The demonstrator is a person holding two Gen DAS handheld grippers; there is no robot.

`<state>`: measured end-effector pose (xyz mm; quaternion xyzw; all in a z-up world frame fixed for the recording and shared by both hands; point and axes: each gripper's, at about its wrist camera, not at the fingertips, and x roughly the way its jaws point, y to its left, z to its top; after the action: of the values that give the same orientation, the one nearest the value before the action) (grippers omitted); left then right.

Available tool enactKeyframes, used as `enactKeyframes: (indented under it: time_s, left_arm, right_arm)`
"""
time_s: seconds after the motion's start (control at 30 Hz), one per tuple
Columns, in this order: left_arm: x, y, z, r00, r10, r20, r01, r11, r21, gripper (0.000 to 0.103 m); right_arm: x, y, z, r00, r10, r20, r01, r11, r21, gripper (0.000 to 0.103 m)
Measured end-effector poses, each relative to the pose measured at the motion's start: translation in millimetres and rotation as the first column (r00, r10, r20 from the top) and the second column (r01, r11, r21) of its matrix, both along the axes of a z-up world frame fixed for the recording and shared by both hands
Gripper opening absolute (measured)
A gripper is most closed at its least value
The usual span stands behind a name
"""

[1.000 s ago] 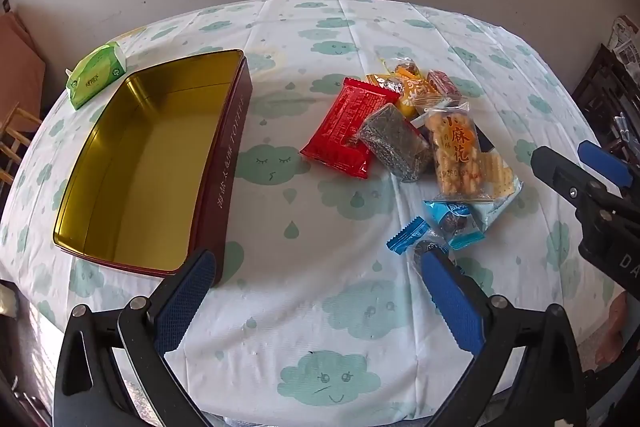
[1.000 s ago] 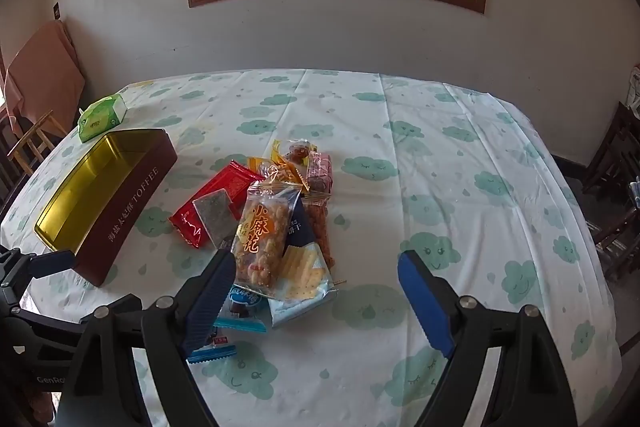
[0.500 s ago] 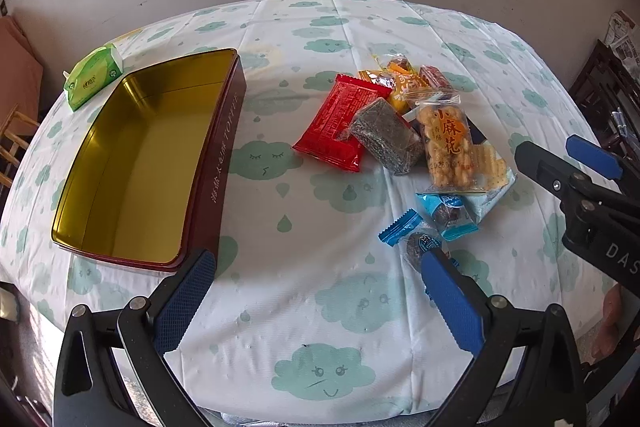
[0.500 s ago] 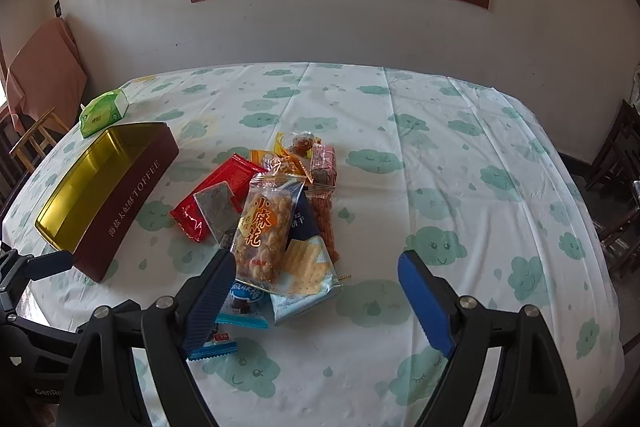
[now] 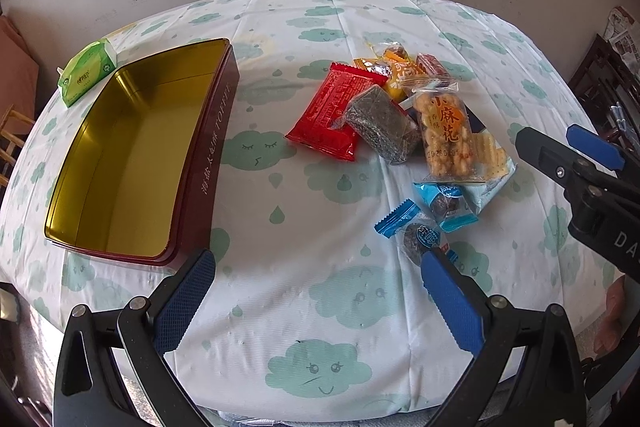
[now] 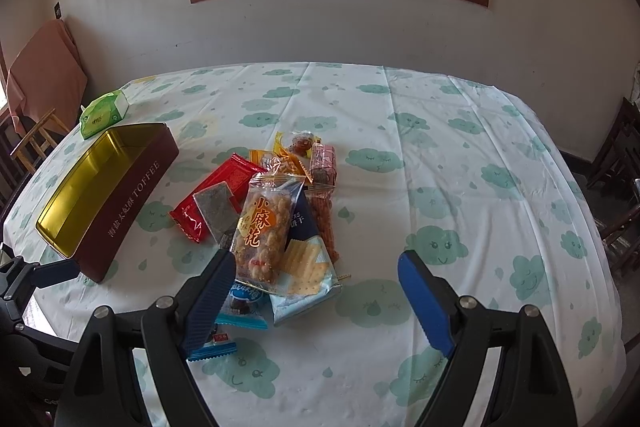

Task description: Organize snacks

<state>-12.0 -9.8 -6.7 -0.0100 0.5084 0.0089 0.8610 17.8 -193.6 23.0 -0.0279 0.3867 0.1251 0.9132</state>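
At frame centre, snack pile [image 6: 280, 223] larger, closer than a second ago; toffee tin [image 5: 132, 163] empty at left. Left gripper [image 5: 316, 291] and right gripper [image 6: 316, 291] spread wide, empty. Approach under way, nothing sorted yet.

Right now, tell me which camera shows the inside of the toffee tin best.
The left wrist view: it looks down into the toffee tin, showing its bare gold floor and walls. The right wrist view sees the tin obliquely at the left edge, mostly its maroon side, with little floor visible.

A maroon tin [image 5: 208, 163] shows a gold interior. White tablecloth [image 5: 320, 307] carries teal clouds; a red packet [image 5: 332, 111] lies nearby.
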Motion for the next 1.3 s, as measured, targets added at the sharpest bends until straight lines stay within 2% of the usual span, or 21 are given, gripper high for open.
enactKeyframes:
  time_s: [0.9,1.23,1.3]
  left_arm:
    - [5,16,-3,0.999,0.045,0.002,-0.045,0.999,0.018,0.102]
    - [6,17,-7,0.999,0.048,-0.01,-0.048,0.999,0.016,0.1]
    - [6,18,-8,0.999,0.049,-0.013,-0.049,0.999,0.013,0.097]
  right_arm:
    - [3,7,-7,0.999,0.02,-0.025,-0.02,1.0,-0.003,0.085]
    - [15,26,-16,0.998,0.056,-0.042,-0.058,0.998,-0.033,0.085]
    - [19,32,-18,0.996,0.065,-0.054,-0.067,0.997,-0.034,0.081]
